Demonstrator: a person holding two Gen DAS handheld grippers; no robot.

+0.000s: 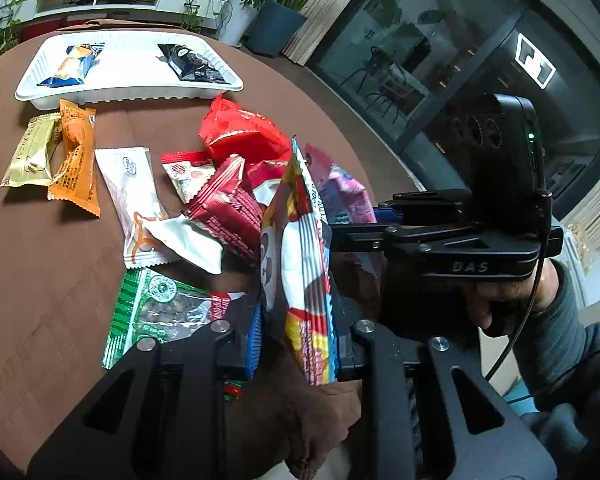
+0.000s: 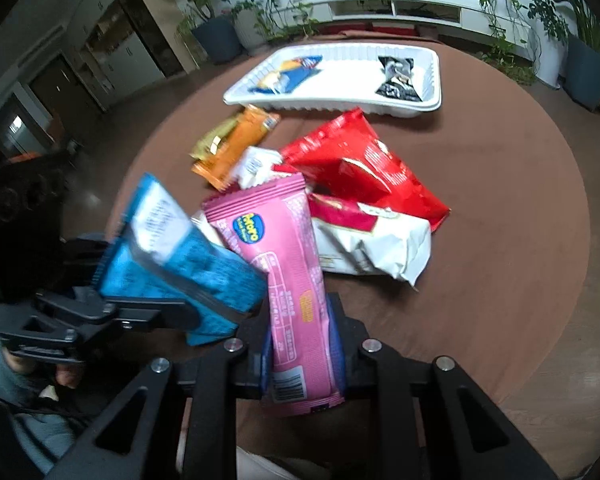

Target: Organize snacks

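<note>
Left tongs point(image 1: 296, 344) clenched on cartoon snack pack point(image 1: 300, 248), right tongs point(image 2: 302, 354) clenched on pink wafer pack point(image 2: 280, 264) — thin edge grips, packs can slip ahead of tongs, short of white tray point(image 2: 436, 80).

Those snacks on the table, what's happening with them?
A person is sorting them with a gripper in each hand. The left gripper is shut on a colourful packet with a blue back, and the right gripper is shut on a pink packet. The white tray already holds two packets; the rest lie in a heap on the brown table.
</note>
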